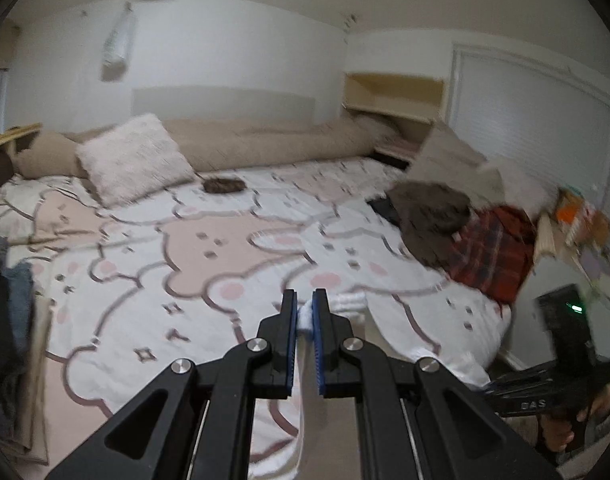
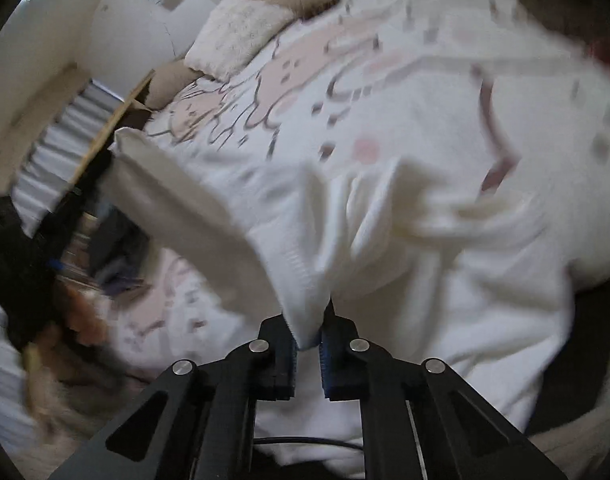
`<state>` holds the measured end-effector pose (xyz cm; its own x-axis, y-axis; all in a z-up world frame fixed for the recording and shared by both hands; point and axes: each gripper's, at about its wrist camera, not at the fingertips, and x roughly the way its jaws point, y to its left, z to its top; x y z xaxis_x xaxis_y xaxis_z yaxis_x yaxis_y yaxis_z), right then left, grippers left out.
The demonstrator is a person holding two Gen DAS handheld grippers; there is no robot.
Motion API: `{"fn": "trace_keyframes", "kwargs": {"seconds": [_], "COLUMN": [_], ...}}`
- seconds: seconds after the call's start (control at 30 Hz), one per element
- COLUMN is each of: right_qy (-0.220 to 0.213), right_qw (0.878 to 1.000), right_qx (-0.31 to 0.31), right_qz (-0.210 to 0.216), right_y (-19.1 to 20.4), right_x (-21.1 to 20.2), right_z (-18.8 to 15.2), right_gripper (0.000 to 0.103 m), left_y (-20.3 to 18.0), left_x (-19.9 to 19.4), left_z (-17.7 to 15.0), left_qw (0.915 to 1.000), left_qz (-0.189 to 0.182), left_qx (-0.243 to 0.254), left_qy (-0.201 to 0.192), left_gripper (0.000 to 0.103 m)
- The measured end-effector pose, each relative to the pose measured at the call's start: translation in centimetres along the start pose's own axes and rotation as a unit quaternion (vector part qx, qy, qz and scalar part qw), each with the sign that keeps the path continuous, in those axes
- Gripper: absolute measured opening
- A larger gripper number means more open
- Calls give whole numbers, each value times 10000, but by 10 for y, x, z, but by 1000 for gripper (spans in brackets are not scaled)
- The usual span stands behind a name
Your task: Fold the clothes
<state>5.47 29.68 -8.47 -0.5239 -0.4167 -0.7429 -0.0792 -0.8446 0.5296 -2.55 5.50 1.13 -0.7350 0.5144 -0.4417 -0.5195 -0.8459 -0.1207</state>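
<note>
A white garment (image 2: pixel 385 240) hangs stretched over the bed between my two grippers. In the left wrist view my left gripper (image 1: pixel 304 316) is shut on a bunched white edge of it, and a strip of the cloth (image 1: pixel 307 408) drops between the fingers. In the right wrist view my right gripper (image 2: pixel 309 334) is shut on another fold of the same garment. From there a taut band of cloth (image 2: pixel 177 200) runs up and left to a dark blurred shape, my left gripper (image 2: pixel 103 170). A hand holds the right gripper (image 1: pixel 501 392) low at the right, beside the bed's corner.
The bed has a white and pink bear-print cover (image 1: pixel 209 248). A fluffy pillow (image 1: pixel 133 160) lies at its head. Brown clothing (image 1: pixel 433 216) and a red plaid garment (image 1: pixel 493 252) are piled at the right edge. More clothes (image 1: pixel 9 292) lie at the left.
</note>
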Motion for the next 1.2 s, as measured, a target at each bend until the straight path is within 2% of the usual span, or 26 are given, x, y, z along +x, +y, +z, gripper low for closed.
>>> {"fn": "trace_keyframes", "kwargs": {"seconds": [0.07,0.13,0.23,0.33,0.37,0.43,0.47,0.5,0.53,0.57,0.7,0.77,0.8,0.83,0.87,0.97,1.17,1.2], "right_qy": [-574,-1118,-1585,-2015,-2053,-2196,-2237,-2275,-2298,-2317,-2333,-2314,-2297,-2279,-2261,-2217,-2171,-2167], "right_qw": [9909,9660,9351,8966,8913,8732,8680,8638,8643,8652,8732,8805,8846,8870,8893,8945,8986,8994], "right_qx": [-893,-1707,-2396,-3042,-3171,-3500,-3587,-3660,-3677,-3687,-3539,-3415,-3348,-3320,-3293,-3243,-3219,-3204], "right_qz": [-832,-1589,-2075,-2510,-2507,-2583,-2605,-2611,-2547,-2487,-2404,-2337,-2294,-2260,-2226,-2133,-2042,-2034], "right_y": [19,38,57,76,81,93,97,101,103,104,105,105,105,105,105,106,107,106], "right_x": [-27,-52,-84,-115,-118,-123,-122,-121,-122,-123,-127,-129,-128,-128,-127,-126,-124,-124], "right_z": [9,18,30,41,43,42,42,42,40,39,31,33,34,35,36,37,37,38], "right_gripper": [9,9,9,9,9,8,8,8,8,8,8,8,8,8,8,8,8,8], "left_y": [1,0,-4,-8,-10,-16,-21,-25,-30,-34,-47,-57,-63,-69,-77,-91,-110,-113], "left_x": [-9,-18,-33,-48,-52,-58,-59,-61,-63,-65,-70,-69,-67,-66,-61,-49,-21,-18], "left_z": [11,17,27,31,31,25,19,13,3,-7,-51,-72,-81,-90,-101,-118,-129,-131], "left_qw": [9995,9986,9966,9959,9956,9948,9940,9928,9914,9895,9768,9657,9586,9507,9382,9132,8788,8751], "left_qz": [74,103,115,-165,-278,-457,-522,-587,-572,-554,-831,-787,-716,-644,-557,-460,-584,-582], "left_qx": [-97,-111,-88,28,84,324,510,697,924,1152,1967,2473,2751,3026,3401,4029,4722,4787], "left_qy": [-285,-503,-810,-885,-889,-856,-816,-777,-725,-672,-181,71,147,221,318,406,372,394], "left_gripper": [8,5,3,3,3,5,22,54,68,78,77,74,66,62,57,56,56,51]}}
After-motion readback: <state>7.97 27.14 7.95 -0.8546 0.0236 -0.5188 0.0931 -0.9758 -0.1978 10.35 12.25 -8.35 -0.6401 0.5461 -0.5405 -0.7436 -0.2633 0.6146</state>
